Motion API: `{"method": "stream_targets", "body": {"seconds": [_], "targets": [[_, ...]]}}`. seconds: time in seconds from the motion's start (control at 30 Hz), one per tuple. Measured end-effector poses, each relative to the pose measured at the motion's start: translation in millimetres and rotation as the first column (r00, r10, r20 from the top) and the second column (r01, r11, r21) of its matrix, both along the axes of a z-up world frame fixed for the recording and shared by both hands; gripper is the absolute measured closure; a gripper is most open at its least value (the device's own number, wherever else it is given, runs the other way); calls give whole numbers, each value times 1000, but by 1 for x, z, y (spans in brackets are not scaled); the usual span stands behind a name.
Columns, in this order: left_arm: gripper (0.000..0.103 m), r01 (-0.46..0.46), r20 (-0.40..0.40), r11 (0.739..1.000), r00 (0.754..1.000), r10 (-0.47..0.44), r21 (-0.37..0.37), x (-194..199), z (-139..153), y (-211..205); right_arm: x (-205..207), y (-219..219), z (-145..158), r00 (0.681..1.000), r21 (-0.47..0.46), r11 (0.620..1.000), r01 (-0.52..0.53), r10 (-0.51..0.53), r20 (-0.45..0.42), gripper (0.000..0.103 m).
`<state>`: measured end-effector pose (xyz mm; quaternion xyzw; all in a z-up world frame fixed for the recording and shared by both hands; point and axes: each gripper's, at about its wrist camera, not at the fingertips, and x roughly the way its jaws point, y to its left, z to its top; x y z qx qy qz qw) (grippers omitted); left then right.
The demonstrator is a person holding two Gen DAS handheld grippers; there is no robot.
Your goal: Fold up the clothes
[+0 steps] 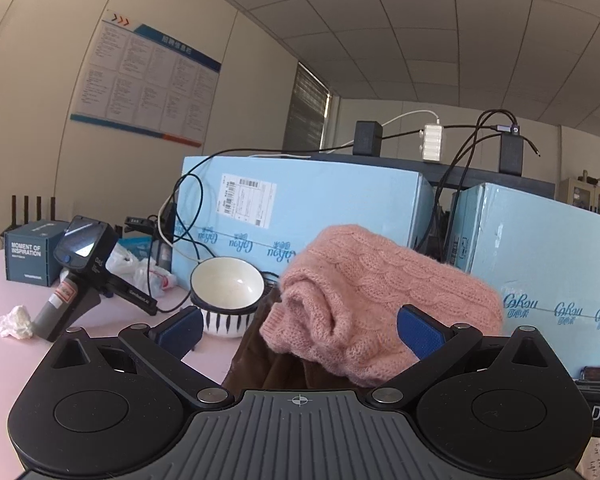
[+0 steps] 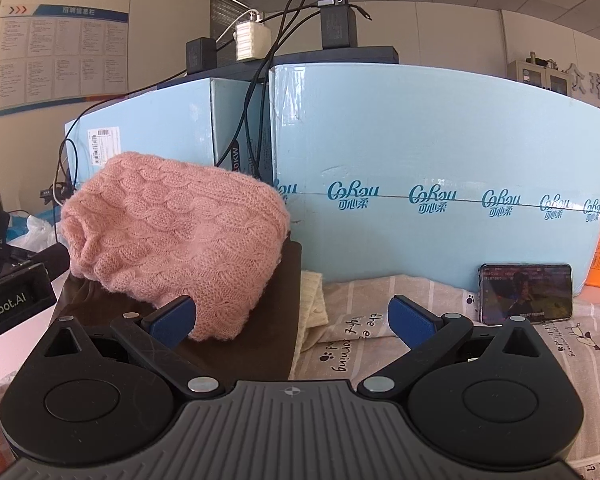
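A folded pink cable-knit sweater [image 1: 372, 304] [image 2: 180, 236] lies on top of a folded dark brown garment [image 1: 272, 364] [image 2: 252, 344]. My left gripper [image 1: 300, 330] stands open just in front of this pile, its blue pads apart and the sweater's near edge between them, not pressed. My right gripper [image 2: 292, 320] is open too; its left pad is at the sweater's lower edge, its right pad over a striped printed cloth [image 2: 380, 328]. A cream knit piece [image 2: 312, 304] lies beside the brown garment.
Big light-blue cartons [image 1: 300, 212] [image 2: 440, 168] wall off the back, with chargers and cables on top. A striped white bowl [image 1: 226, 296], another handheld gripper [image 1: 84, 272], a crumpled tissue [image 1: 16, 322] and a dark box [image 1: 30, 254] are on the pink table at left. A phone [image 2: 526, 294] leans on the carton.
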<state>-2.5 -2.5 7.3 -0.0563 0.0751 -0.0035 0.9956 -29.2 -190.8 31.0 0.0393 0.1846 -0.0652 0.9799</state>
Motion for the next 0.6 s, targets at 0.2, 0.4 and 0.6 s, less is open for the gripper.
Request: {"method": "stream_targets", "body": {"seconds": [0.2,0.4,0.6], "targets": [[0,71,-28,997,997,-71,-22,10,49,-22,-9,-18,9,999,61,998,10,-12,40,0],[0,234,-34,972,971,-235,-24,-1,101,-69,-18,-52,43,995,57,994,95,-97,35,0],[0,381,-109,924,918,-381,-19,19,115,-108,-37,-89,55,954,49,958,283,-286,88,0]]}}
